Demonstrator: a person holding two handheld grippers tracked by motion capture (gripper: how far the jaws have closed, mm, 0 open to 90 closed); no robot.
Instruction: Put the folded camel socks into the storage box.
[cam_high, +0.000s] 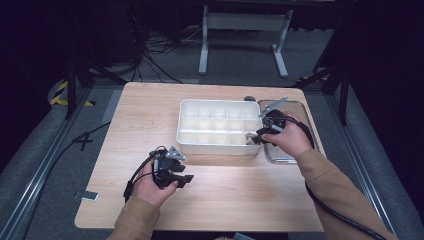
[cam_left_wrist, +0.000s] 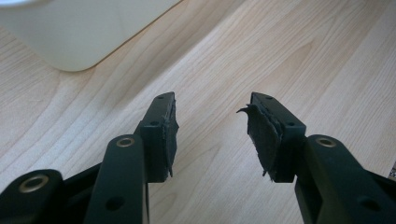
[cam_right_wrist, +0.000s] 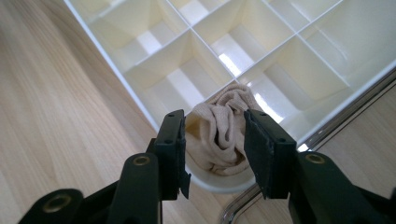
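A white divided box (cam_high: 181, 120) stands in the middle of the wooden table. A crumpled beige cloth (cam_right_wrist: 222, 133) lies in its near right corner compartment. My right gripper (cam_right_wrist: 215, 126) hangs open just over that corner (cam_high: 256, 137), one jaw on each side of the cloth, which sits below and between them. The other compartments in the right gripper view hold nothing. My left gripper (cam_high: 186, 179) rests low over the bare table in front of the box, open with nothing between its jaws (cam_left_wrist: 212, 112).
A clear shallow tray (cam_high: 280, 156) lies against the box's right side, partly under my right hand. The white box's rounded corner (cam_left_wrist: 70, 42) shows ahead of the left gripper. A cable trails from each gripper. Beyond the table stand a white frame and black stands.
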